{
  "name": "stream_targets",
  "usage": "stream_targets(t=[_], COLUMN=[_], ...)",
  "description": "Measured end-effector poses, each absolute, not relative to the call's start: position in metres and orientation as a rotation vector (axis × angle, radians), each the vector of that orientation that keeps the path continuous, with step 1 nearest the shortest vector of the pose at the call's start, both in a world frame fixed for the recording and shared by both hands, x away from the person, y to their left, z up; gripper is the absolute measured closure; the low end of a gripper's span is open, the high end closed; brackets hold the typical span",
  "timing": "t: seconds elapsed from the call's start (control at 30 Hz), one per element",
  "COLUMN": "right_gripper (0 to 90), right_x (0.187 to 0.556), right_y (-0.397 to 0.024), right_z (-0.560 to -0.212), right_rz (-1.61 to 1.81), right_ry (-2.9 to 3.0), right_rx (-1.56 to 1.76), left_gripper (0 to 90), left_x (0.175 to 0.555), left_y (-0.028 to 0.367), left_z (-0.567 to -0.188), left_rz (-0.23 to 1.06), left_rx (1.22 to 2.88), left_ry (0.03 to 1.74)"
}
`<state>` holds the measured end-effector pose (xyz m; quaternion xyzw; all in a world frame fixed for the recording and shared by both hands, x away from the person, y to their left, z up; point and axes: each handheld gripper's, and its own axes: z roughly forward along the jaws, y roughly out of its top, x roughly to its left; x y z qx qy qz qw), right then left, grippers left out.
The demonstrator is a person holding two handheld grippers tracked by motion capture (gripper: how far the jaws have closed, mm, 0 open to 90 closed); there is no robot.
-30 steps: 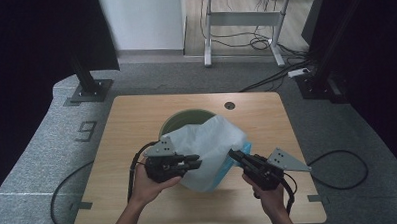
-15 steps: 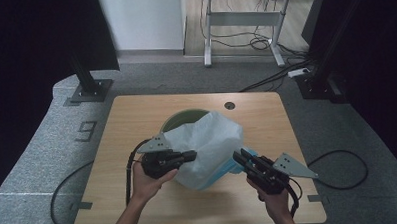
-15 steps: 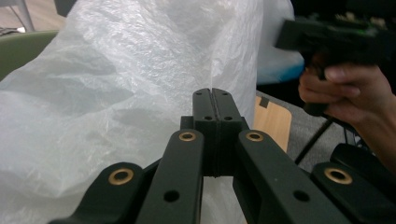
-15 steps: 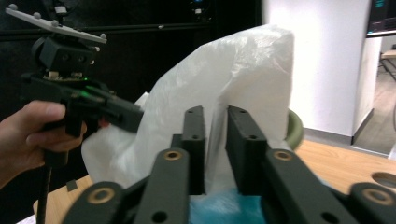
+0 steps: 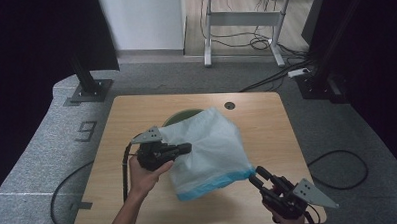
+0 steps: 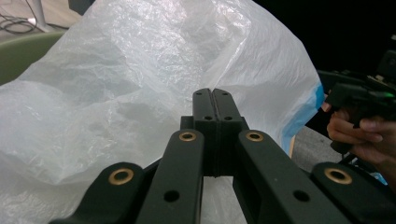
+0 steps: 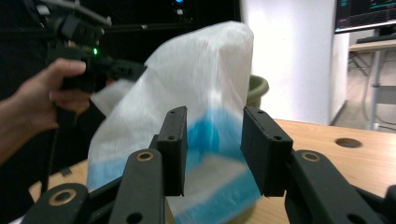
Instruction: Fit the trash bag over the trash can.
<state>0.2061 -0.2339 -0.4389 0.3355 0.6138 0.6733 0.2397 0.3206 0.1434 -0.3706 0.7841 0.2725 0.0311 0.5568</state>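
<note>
Left claw (image 5: 185, 148) is clamped shut on the white plastic bag (image 5: 210, 146) w/ blue hem, pinching its left side, approx. mid-tabletop (image 5: 136, 114). Bag is held up off the wood, billowed, over the green bin (image 5: 179, 116) towards the far edge. Right claw (image 5: 254, 176) sits near the tabletop's near right corner, by the bag's lower right corner; jaws have just been opening, parted, blue hem in front of them, pads not pressing it.

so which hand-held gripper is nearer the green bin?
Left. The left hand-held gripper grips the bag just beside the green bin; the right hand-held gripper sits farther off, at the bag's blue hem.
</note>
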Motion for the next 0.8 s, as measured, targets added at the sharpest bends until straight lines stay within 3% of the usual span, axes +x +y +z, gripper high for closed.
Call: stream_targets(t=[0.27, 0.8], right_gripper=[60.2, 67.3], right_x=[0.181, 0.203], right_y=[-0.231, -0.212], right_z=[-0.457, -0.460], right_rz=[1.792, 1.780], right_ry=[1.730, 1.792], right_rx=[0.933, 0.910], left_gripper=[90.0, 90.0], left_x=[0.321, 0.320], left_y=[0.147, 0.147], left_z=[-0.371, -0.374], left_rz=[0.067, 0.064], left_rx=[1.846, 1.835], left_ry=[0.653, 0.659])
